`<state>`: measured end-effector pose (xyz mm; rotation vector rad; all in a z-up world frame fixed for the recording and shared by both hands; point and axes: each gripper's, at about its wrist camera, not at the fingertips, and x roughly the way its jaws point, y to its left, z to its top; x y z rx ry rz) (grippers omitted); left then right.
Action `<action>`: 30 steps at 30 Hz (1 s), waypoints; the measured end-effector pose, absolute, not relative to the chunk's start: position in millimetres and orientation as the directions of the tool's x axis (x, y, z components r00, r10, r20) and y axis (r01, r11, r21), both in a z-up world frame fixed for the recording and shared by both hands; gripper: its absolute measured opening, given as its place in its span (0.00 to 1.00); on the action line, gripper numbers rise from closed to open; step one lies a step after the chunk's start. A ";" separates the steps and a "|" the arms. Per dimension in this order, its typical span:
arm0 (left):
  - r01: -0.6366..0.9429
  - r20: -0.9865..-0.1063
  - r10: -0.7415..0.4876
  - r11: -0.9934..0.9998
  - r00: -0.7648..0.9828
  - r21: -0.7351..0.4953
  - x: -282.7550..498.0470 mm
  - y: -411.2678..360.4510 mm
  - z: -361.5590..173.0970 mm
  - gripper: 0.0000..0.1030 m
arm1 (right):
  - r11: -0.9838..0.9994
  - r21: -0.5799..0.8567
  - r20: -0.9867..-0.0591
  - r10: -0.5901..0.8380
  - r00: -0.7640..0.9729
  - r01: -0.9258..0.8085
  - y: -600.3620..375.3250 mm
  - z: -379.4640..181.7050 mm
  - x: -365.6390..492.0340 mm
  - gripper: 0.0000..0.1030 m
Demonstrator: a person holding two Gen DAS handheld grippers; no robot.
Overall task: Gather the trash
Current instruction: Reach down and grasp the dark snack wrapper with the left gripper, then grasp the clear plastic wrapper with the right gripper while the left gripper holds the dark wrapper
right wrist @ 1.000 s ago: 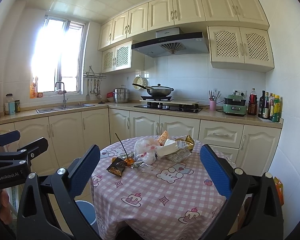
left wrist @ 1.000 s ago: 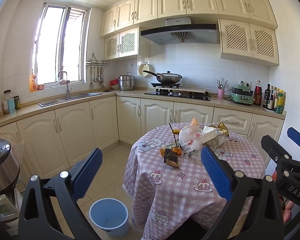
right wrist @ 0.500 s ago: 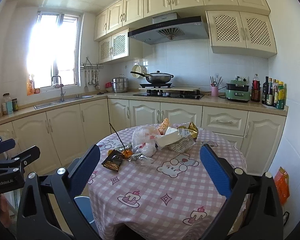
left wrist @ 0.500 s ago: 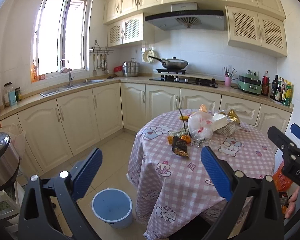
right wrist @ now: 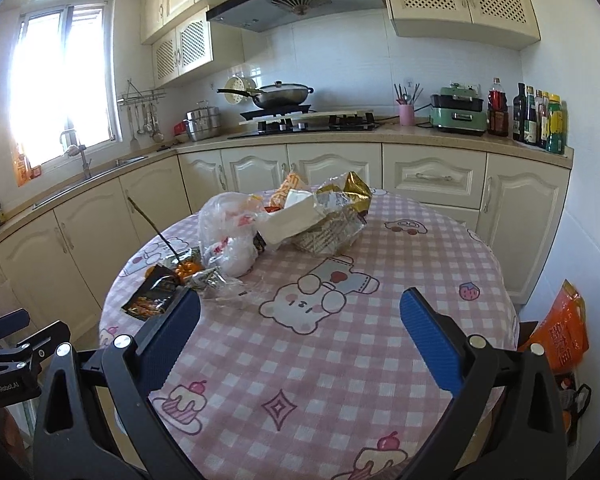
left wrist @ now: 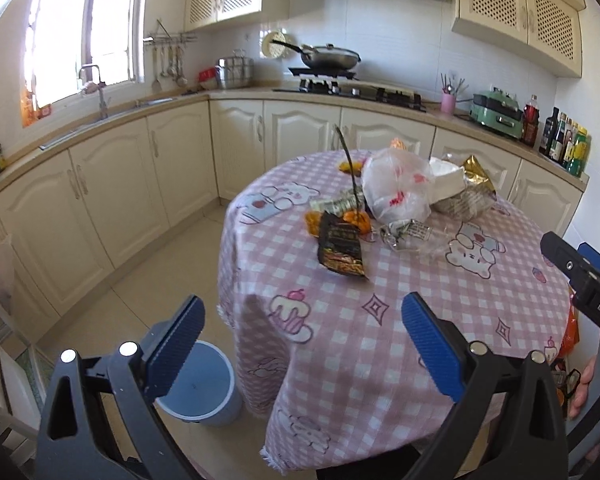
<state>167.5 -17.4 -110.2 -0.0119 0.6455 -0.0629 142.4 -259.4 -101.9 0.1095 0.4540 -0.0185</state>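
Trash lies on a round table with a pink checked cloth: a dark snack wrapper, orange peel, a white plastic bag, a white paper box, a gold foil bag and small crumpled wrappers. A blue bin stands on the floor left of the table. My left gripper is open and empty above the table's near left edge. My right gripper is open and empty over the table's near side.
Cream kitchen cabinets and a counter run along the left and back walls, with a sink, a stove with a wok and bottles. An orange bag lies on the floor right of the table.
Both grippers have moved forward toward the table and tilted down, so the trash and the bin look closer. Both stay open.
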 end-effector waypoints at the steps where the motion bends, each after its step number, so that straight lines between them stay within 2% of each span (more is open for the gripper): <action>1: 0.059 -0.612 -0.067 0.998 0.788 -0.034 174.6 -19.9 -113.1 0.94 | 0.993 0.107 -0.449 0.012 0.894 0.040 -261.8 -105.7 149.7 0.93; 6: 0.076 -0.657 -0.125 0.992 0.743 -0.104 224.7 -24.5 -128.8 0.94 | 0.993 0.117 -0.495 0.041 0.868 0.020 -261.8 -117.4 180.0 0.93; 8: 0.062 -0.677 -0.124 0.991 0.725 -0.115 244.1 -26.2 -136.7 0.88 | 0.994 0.105 -0.514 0.050 0.856 0.005 -257.4 -120.1 190.8 0.93; 9: 0.055 -0.688 -0.121 0.992 0.716 -0.117 254.0 -27.0 -141.0 0.77 | 0.995 0.098 -0.524 0.058 0.849 -0.007 -255.1 -121.4 197.2 0.93; 11: 0.053 -0.705 -0.133 0.990 0.697 -0.134 268.4 -27.8 -148.7 0.73 | 0.996 0.084 -0.539 0.068 0.839 -0.027 -249.9 -124.0 208.3 0.93; 12: 0.052 -0.718 -0.137 0.989 0.682 -0.140 276.4 -28.4 -154.4 0.66 | 0.997 0.074 -0.549 0.071 0.833 -0.037 -247.4 -125.2 213.0 0.93; 13: 0.049 -0.726 -0.137 0.989 0.673 -0.141 281.2 -29.3 -157.4 0.54 | 0.996 0.067 -0.557 0.080 0.827 -0.051 -244.6 -126.6 217.7 0.93; 15: 0.038 -0.720 -0.125 0.990 0.683 -0.136 288.5 -28.6 -159.8 0.45 | 0.996 0.047 -0.576 0.092 0.812 -0.080 -238.3 -130.2 227.1 0.93; 17: 0.064 -0.713 -0.162 0.985 0.682 -0.163 293.0 -27.9 -159.6 0.22 | 0.994 0.029 -0.593 0.105 0.799 -0.109 -230.8 -133.4 235.0 0.93; 18: 0.072 -0.710 -0.176 0.982 0.682 -0.175 292.4 -26.3 -159.1 0.08 | 0.993 0.021 -0.601 0.108 0.792 -0.119 -227.3 -135.2 238.1 0.93; 22: 0.114 -0.675 -0.227 0.972 0.702 -0.208 281.7 -23.5 -155.8 0.01 | 0.986 0.000 -0.637 0.126 0.760 -0.164 -216.1 -137.5 252.7 0.93; 27: 0.154 -0.634 -0.281 0.956 0.720 -0.249 262.3 -16.6 -147.5 0.00 | 0.967 0.032 -0.694 0.203 0.691 -0.253 -203.2 -138.7 274.1 0.92; 28: 0.159 -0.629 -0.291 0.953 0.721 -0.260 259.1 -14.8 -146.4 0.00 | 0.968 0.013 -0.701 0.188 0.688 -0.251 -200.8 -139.6 276.7 0.86; 29: 0.166 -0.622 -0.301 0.949 0.723 -0.268 254.4 -12.6 -145.0 0.00 | 0.968 0.002 -0.705 0.180 0.686 -0.251 -198.5 -140.0 276.9 0.70; 30: 0.169 -0.615 -0.308 0.947 0.726 -0.274 249.7 -10.1 -143.6 0.00 | 0.967 -0.005 -0.709 0.177 0.682 -0.256 -196.6 -140.9 276.6 0.60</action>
